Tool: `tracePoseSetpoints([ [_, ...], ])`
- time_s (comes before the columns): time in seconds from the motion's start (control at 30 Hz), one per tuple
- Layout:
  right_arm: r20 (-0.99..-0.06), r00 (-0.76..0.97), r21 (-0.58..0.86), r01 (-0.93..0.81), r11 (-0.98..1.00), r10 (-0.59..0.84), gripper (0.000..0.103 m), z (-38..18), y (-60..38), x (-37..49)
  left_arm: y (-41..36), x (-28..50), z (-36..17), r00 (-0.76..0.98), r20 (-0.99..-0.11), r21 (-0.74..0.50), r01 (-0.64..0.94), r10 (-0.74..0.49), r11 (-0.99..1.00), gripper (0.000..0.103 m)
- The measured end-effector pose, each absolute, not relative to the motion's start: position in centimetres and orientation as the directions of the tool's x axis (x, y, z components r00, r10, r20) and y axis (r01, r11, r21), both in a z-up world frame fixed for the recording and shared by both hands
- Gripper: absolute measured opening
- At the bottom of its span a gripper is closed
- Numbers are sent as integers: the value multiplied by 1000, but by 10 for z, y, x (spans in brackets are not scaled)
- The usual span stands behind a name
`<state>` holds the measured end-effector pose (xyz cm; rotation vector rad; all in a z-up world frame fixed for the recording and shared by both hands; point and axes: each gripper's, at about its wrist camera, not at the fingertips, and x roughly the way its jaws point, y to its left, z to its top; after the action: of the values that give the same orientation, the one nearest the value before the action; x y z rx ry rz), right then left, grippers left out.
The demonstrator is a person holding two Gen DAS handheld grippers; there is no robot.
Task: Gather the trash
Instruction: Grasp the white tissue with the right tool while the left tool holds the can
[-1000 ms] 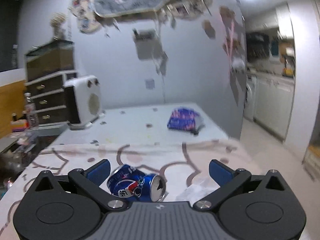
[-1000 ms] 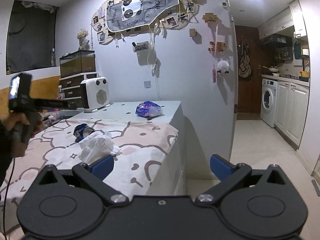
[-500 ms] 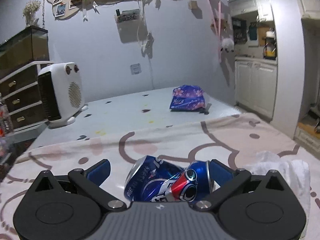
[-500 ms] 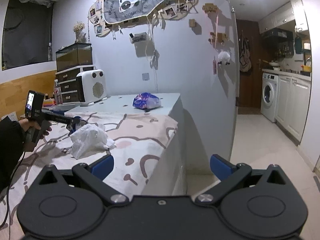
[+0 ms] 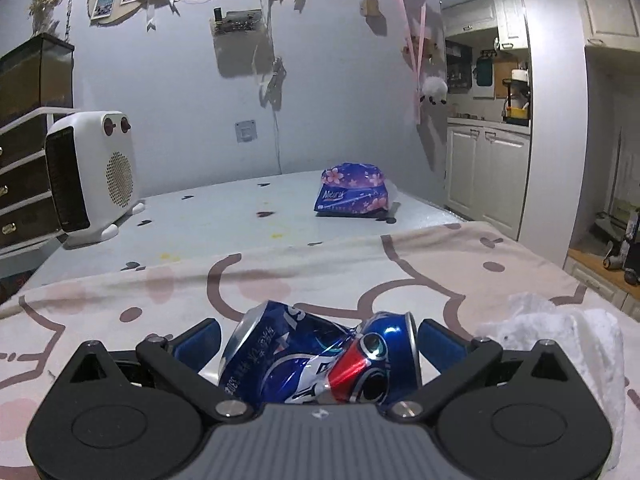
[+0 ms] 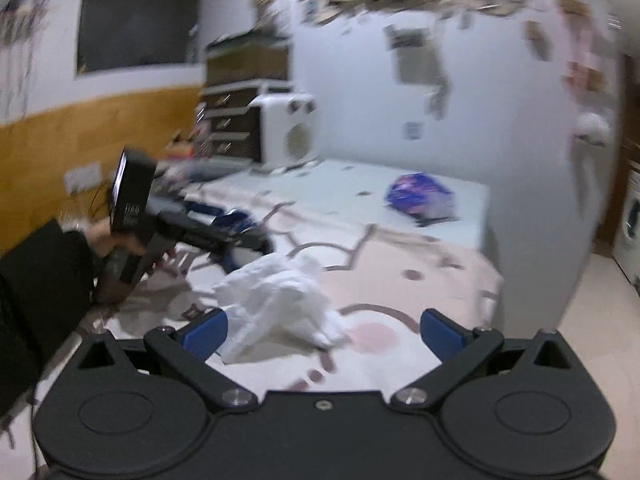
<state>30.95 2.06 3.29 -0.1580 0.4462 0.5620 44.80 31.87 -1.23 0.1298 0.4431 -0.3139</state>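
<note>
A crushed blue Pepsi can [image 5: 320, 356] lies on the patterned tablecloth [image 5: 280, 280], between the blue fingers of my left gripper [image 5: 316, 338]. That gripper is open, its right finger close against the can's end. A crumpled white tissue [image 5: 560, 328] lies just right of it. In the right wrist view the tissue [image 6: 280, 296] lies in front of my open, empty right gripper [image 6: 322, 326]. The left gripper and can [image 6: 236, 218] show beyond it at the left.
A purple tissue pack [image 5: 352, 194] lies farther back on the white tabletop [image 5: 240, 216]. A white fan heater [image 5: 88, 172] stands at the back left by dark drawers. The table's right edge drops to the floor [image 6: 600, 280] and kitchen cabinets [image 5: 488, 176].
My left gripper has moved forward so the can sits deep between its fingers. My right gripper has swung left and closer to the white tissue.
</note>
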Motion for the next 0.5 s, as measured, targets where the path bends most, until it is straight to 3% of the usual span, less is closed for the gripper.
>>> tracePoseSetpoints([
  [0.33,-513,717,-57,-577,814,472,102,14,80,379,320,452,-14,840,-463,29,335,-284,942,102],
  [0.5,-581,660,-8,-590,807,477,91,-4,90,401,318,452,-14,840,-464,24,327,-279,945,99],
])
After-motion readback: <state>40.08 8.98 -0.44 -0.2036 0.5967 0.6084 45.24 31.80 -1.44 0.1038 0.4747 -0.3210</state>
